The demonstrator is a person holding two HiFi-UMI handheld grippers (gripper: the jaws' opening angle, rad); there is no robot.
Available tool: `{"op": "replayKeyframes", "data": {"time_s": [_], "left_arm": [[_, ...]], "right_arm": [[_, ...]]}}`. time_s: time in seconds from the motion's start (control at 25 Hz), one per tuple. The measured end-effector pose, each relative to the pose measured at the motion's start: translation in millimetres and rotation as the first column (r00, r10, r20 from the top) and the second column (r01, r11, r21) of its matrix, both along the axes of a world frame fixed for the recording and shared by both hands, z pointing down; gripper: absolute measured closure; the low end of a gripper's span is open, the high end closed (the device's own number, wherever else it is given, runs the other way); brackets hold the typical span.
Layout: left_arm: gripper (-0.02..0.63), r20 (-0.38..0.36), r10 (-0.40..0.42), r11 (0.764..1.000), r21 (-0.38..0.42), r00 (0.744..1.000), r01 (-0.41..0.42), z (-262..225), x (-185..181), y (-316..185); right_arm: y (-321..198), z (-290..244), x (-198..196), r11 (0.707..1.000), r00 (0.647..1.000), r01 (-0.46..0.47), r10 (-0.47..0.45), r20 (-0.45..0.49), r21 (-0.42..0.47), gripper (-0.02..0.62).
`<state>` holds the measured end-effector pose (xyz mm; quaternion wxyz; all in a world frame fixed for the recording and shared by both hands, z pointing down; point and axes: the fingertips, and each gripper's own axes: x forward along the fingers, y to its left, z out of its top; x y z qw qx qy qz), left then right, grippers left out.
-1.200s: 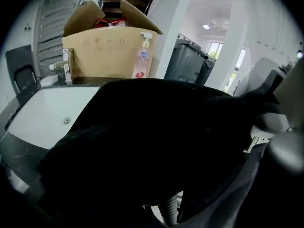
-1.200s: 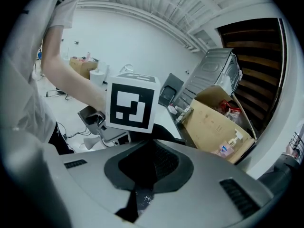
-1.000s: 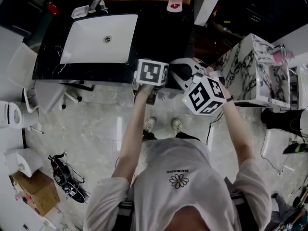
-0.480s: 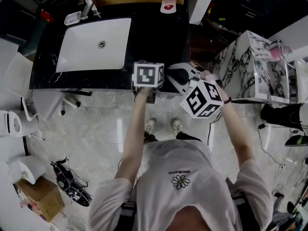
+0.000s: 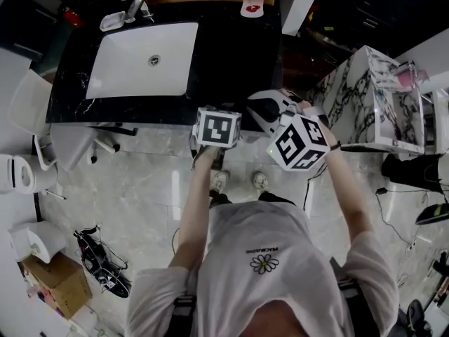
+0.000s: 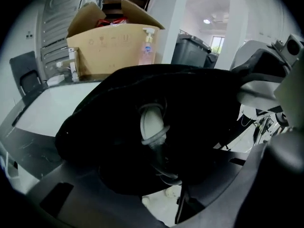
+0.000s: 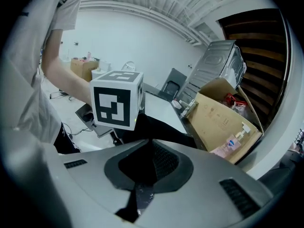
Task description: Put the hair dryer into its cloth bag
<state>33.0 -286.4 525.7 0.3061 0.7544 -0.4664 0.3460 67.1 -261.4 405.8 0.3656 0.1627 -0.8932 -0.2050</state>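
The person stands before the black desk [image 5: 231, 62] with both arms stretched forward and down. The left arm [image 5: 191, 202] runs nearly straight, and the left gripper [image 6: 164, 175] tips steeply toward the floor [image 5: 140, 181]. The right arm [image 5: 349, 192] reaches a little further out, and the right gripper [image 7: 149, 145] slopes down less steeply.

The right gripper's jaws are brought together on the upper edge of the black cloth bag [image 6: 114, 113], which hangs just off the desk's front edge. The left gripper's jaws stand apart with the bag's bulk between them. They have just been closing, and nothing shows the pads pressing on the cloth. Of the hair dryer [image 6: 152, 123] only a pale rounded part shows, with grey cord looped about it, sunk in a fold of the bag. The cloth covers the rest.

Against the earlier head view, the left gripper's marker cube [image 5: 217, 127] has drawn back from over the desk's front edge toward the person and now sits over the floor. The right gripper's marker cube [image 5: 298, 142] keeps its place.

There are two grippers, each with one marker cube. There is one cloth bag and one hair dryer. One white sink [image 5: 144, 58] is set in the desk. One cardboard box [image 6: 111, 49] and one pump bottle [image 6: 148, 46] stand at the desk's back.
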Motion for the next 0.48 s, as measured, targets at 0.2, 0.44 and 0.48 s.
{"op": "replayKeyframes", "data": {"time_s": [0.2, 0.44, 0.48], "left_arm": [[0.412, -0.056, -0.028, 0.999, 0.045, 0.998, 0.03, -8, 7, -11], [0.416, -0.072, -0.037, 0.995, 0.094, 0.997, 0.044, -14, 12, -38], [0.416, -0.075, -0.036, 0.994, 0.102, 0.997, 0.043, -15, 13, -43]], "right_arm": [[7, -1, -6, 1.0, 1.0, 0.017, -0.017, 0.006, -0.011, 0.574], [7, -1, -7, 1.0, 1.0, 0.009, -0.009, 0.013, -0.02, 0.574], [6, -2, -7, 1.0, 1.0, 0.003, -0.003, 0.014, -0.021, 0.574]]}}
